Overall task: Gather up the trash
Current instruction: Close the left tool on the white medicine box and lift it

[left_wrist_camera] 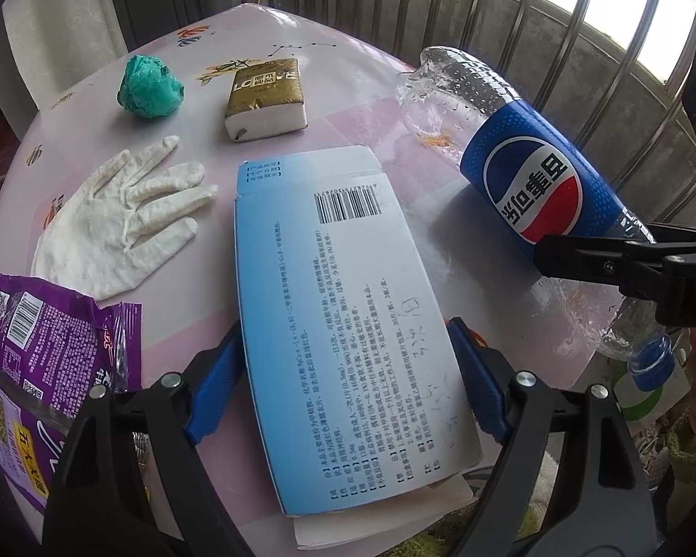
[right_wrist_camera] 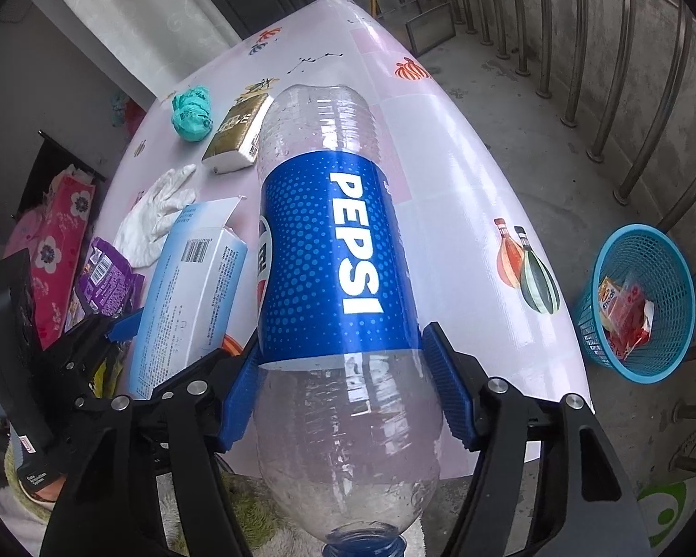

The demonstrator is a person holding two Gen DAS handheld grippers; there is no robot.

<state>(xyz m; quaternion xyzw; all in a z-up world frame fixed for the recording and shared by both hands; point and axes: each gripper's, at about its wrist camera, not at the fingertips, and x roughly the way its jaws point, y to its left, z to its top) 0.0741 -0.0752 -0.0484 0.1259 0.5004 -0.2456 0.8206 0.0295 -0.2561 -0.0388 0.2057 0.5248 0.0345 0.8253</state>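
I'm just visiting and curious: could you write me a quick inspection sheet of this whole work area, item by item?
Surface: round table under a pink printed plastic cloth.
Job's things: empty clear Pepsi bottle; light-blue printed cardboard box; blue mesh basket on the floor, holding a red wrapper.
Clutter: white fabric glove, crumpled green plastic ball, gold tissue pack, purple snack bag.
Grippers: left gripper straddles the box; right gripper straddles the bottle; whether the pads press, I cannot tell.
Cables: nothing seen.
Surroundings: metal railing bars, concrete floor.
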